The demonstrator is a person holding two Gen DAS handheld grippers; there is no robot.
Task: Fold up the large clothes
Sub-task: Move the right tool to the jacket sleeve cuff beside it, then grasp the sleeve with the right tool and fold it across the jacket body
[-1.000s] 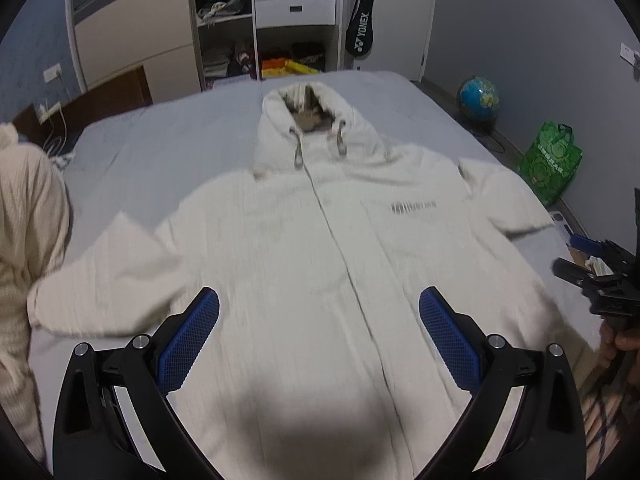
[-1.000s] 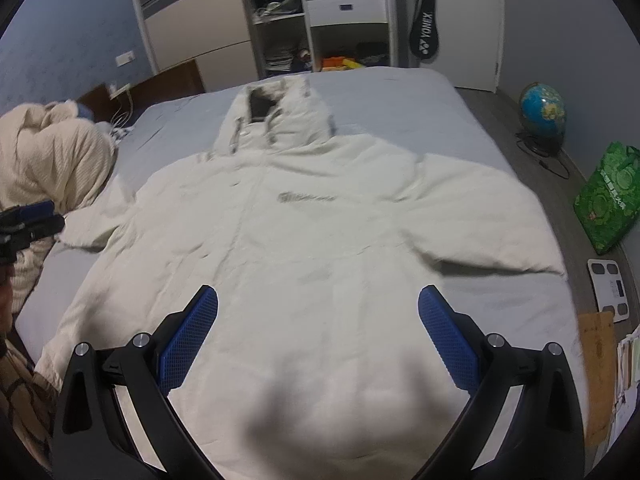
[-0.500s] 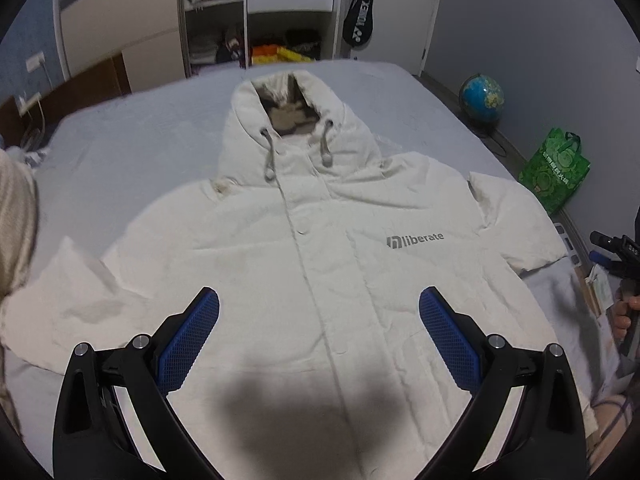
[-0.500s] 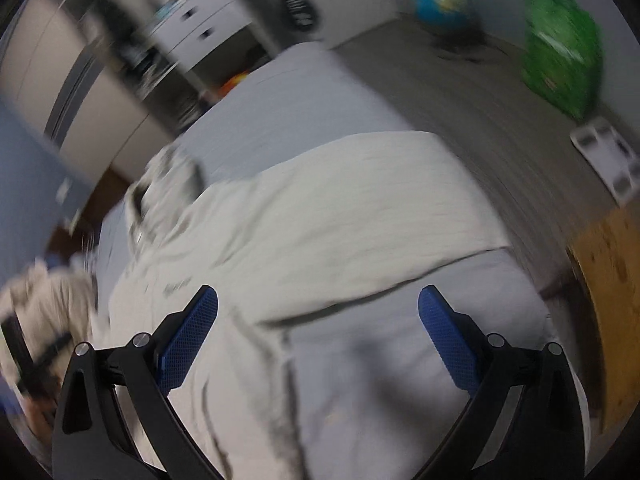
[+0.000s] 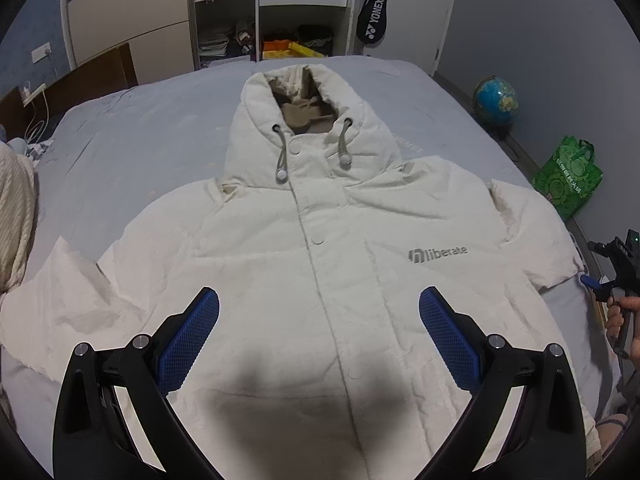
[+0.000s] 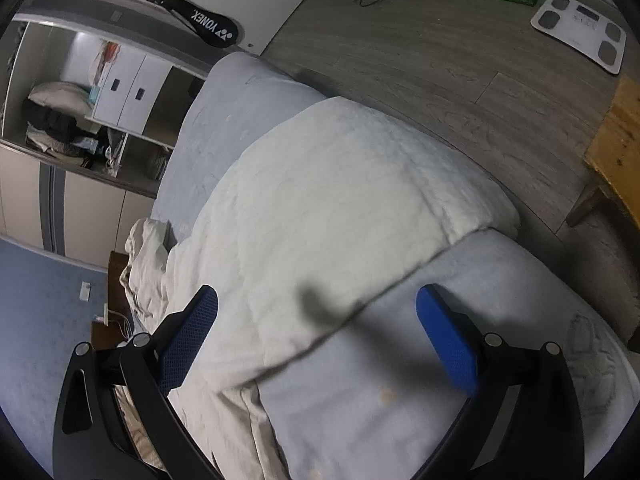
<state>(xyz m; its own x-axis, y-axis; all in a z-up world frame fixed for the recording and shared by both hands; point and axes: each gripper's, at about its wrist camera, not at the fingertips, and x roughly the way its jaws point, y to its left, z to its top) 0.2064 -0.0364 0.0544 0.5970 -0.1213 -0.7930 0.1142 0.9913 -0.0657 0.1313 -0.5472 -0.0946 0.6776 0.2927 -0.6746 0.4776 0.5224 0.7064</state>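
Observation:
A cream hooded jacket (image 5: 320,248) lies spread face up on the grey bed (image 5: 140,128), hood at the far end, both sleeves out to the sides. My left gripper (image 5: 319,320) is open and empty above the jacket's lower front. My right gripper (image 6: 316,320) is open and empty, rolled sideways, above the lower edge of the jacket's right sleeve (image 6: 340,200) near the bed's side edge. The right gripper also shows at the right edge of the left wrist view (image 5: 612,268).
A knitted cream garment (image 5: 16,208) lies at the bed's left. A globe (image 5: 496,100), a green bag (image 5: 568,176) and a white scale (image 6: 580,28) sit on the floor to the right. A wooden stool (image 6: 616,140) stands by the bed. Wardrobe shelves (image 5: 260,8) stand behind.
My right gripper has swung right and rolled sideways, from over the jacket's body to over its right sleeve. My left gripper has shifted left and centred over the jacket front.

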